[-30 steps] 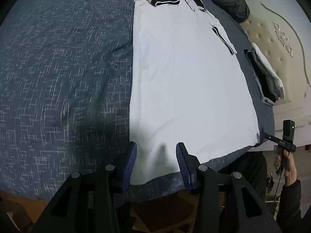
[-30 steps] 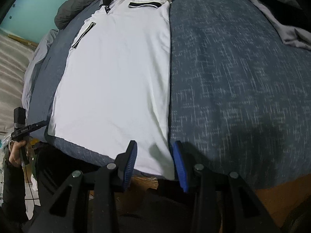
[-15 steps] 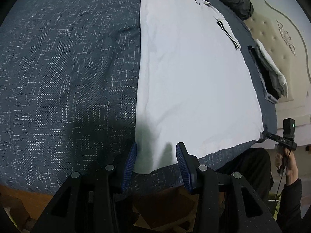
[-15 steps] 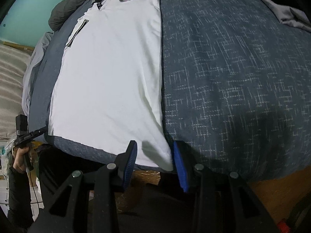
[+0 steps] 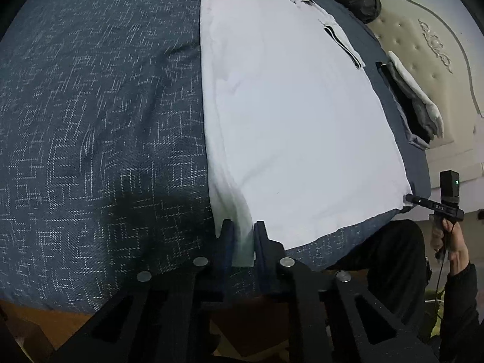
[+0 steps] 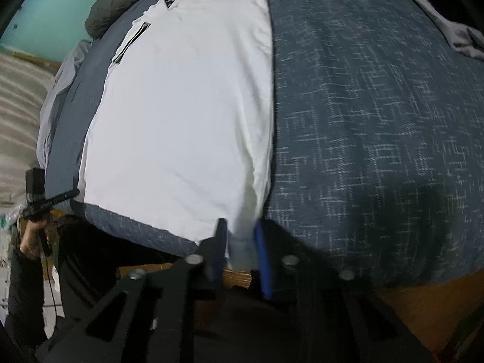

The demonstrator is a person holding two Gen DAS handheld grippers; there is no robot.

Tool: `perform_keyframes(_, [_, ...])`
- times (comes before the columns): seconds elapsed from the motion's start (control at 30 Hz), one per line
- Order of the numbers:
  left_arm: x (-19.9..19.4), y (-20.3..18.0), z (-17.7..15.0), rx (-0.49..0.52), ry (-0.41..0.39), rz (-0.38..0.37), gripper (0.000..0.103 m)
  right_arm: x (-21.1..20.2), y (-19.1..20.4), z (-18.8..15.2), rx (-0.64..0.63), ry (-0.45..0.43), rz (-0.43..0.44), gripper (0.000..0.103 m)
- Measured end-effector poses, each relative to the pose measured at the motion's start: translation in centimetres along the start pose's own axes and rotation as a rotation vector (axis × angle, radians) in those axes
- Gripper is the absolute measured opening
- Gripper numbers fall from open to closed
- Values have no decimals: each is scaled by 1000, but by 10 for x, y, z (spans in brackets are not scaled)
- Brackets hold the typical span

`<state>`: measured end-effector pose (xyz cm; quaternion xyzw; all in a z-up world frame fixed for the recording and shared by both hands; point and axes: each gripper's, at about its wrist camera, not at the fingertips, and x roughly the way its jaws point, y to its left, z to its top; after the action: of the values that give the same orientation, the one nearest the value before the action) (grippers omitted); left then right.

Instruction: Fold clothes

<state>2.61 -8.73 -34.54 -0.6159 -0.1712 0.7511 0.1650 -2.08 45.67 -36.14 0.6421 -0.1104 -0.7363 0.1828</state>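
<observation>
The white shirt (image 5: 296, 115) is lying flat on the blue bed cover (image 5: 90, 121). The left gripper (image 5: 242, 242) and the right gripper (image 6: 240, 242) are each closing on a bottom corner of it, with cloth between the fingers. I think the next move is lifting both corners together toward the collar. The collar end is partly cut off and hard to see.

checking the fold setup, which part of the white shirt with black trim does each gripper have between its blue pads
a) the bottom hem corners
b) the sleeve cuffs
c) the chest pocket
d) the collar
a: the left gripper and the right gripper are closing on opposite bottom hem corners of the white shirt with black trim, whose collar lies at the far end of the dark blue patterned bedspread.
</observation>
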Motion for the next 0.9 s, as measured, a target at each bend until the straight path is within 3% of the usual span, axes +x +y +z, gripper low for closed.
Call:
perform_keyframes(0.2, [-14,-5,2,26,-30,-7,8,-12,0,4,-11,-39,16,4])
perform_keyframes(0.9, [-73,-24,33,73,-172,-53,7,-74,18,30,-57,-179,71,4])
